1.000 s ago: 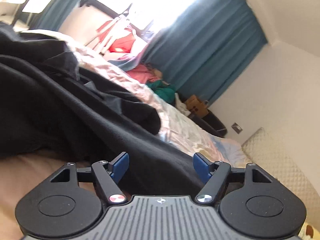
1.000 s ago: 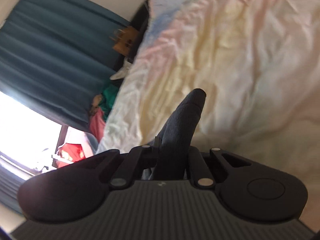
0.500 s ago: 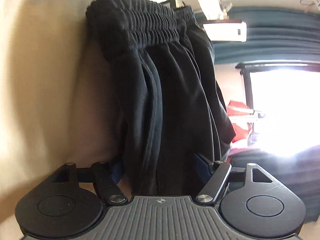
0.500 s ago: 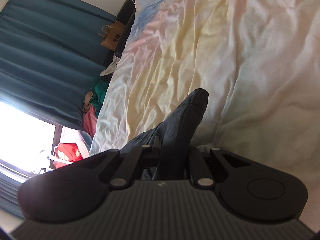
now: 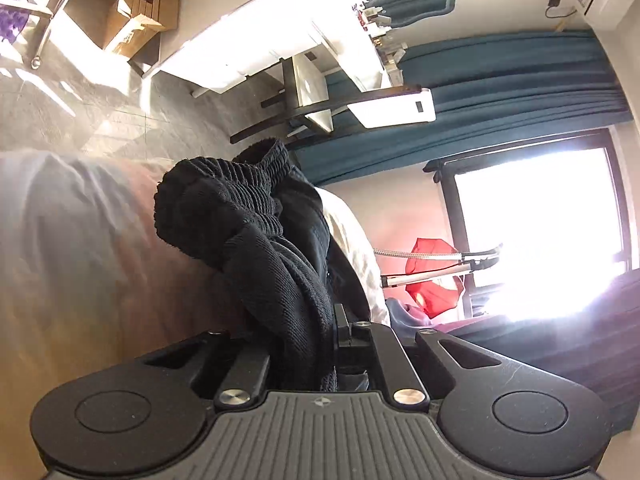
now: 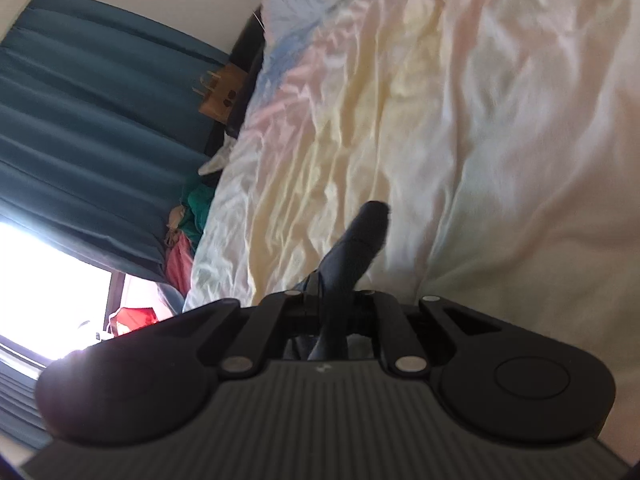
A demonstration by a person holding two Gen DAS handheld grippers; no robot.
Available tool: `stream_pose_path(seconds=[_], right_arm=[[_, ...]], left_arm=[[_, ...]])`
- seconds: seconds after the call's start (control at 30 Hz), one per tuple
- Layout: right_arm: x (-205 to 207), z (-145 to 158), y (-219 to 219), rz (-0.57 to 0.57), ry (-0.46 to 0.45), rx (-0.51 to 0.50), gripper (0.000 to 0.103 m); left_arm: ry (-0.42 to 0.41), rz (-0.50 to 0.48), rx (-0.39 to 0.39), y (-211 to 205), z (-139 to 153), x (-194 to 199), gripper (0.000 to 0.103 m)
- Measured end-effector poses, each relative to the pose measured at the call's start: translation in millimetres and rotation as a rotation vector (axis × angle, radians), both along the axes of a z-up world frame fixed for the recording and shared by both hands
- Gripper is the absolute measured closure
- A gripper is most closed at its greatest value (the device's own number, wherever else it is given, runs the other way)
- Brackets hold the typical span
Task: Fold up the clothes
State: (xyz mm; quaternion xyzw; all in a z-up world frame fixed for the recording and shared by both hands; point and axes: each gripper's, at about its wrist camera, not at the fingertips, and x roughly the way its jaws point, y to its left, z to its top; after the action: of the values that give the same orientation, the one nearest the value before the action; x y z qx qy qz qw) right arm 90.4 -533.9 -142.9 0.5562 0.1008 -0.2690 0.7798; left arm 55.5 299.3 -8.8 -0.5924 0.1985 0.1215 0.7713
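Bedroom with teal curtains (image 5: 520, 76) and a rumpled pastel bed (image 6: 440, 100). Black garment (image 5: 256, 240) bunched above the bed, elastic waistband far, clamped tight in the left gripper (image 5: 308, 344); another fold pinched in the right gripper (image 6: 334, 308).

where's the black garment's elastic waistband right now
Left wrist view, centre: the waistband bunches above the shut left gripper, against the bed.

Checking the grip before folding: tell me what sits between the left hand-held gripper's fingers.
Bunched black garment fabric fills the left hand-held gripper, which is shut on it; the left wrist view shows this.
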Motion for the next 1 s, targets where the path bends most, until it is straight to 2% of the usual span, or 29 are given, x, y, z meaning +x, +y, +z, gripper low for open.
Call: stream_pose_path(seconds=[0.07, 0.13, 0.27, 0.37, 0.43, 0.57, 0.7, 0.8, 0.87, 0.93, 0.97, 1.0], right_arm=[[-6, 13, 2, -0.027, -0.022, -0.078, 0.095], [-15, 22, 5, -0.063, -0.003, -0.097, 0.095], [-45, 27, 13, -0.202, 0.125, -0.074, 0.095], [-66, 22, 21, -0.286, 0.209, -0.036, 0.095], [-65, 12, 21, -0.274, 0.304, -0.026, 0.095], [-60, -17, 13, -0.235, 0.418, 0.044, 0.094], [-56, -17, 13, -0.212, 0.44, 0.034, 0.093], [-55, -11, 16, -0.204, 0.446, 0.02, 0.09], [-56, -9, 17, -0.208, 0.429, 0.04, 0.079], [-55, -2, 20, -0.21, 0.407, 0.012, 0.043], [-54, 4, 21, -0.216, 0.399, -0.015, 0.035], [-52, 12, 25, -0.226, 0.397, -0.057, 0.027]], left_arm=[[0.046, -0.029, 0.024, 5, 7, -11, 0.095], [0.1, -0.056, 0.039, 11, -3, -34, 0.095], [0.188, -0.071, -0.003, 19, -43, -73, 0.094], [0.224, -0.055, -0.011, 27, -72, -86, 0.093], [0.247, -0.052, 0.001, 30, -82, -89, 0.093], [0.285, -0.078, 0.065, 30, -88, -83, 0.09], [0.306, -0.145, 0.151, 25, -78, -73, 0.083], [0.323, -0.214, 0.227, 21, -69, -66, 0.072], [0.335, -0.264, 0.31, 16, -59, -64, 0.042], [0.341, -0.298, 0.429, 6, -46, -67, 0.027], [0.342, -0.31, 0.491, -1, -40, -68, 0.021], [0.342, -0.32, 0.552, -8, -32, -70, 0.02]])
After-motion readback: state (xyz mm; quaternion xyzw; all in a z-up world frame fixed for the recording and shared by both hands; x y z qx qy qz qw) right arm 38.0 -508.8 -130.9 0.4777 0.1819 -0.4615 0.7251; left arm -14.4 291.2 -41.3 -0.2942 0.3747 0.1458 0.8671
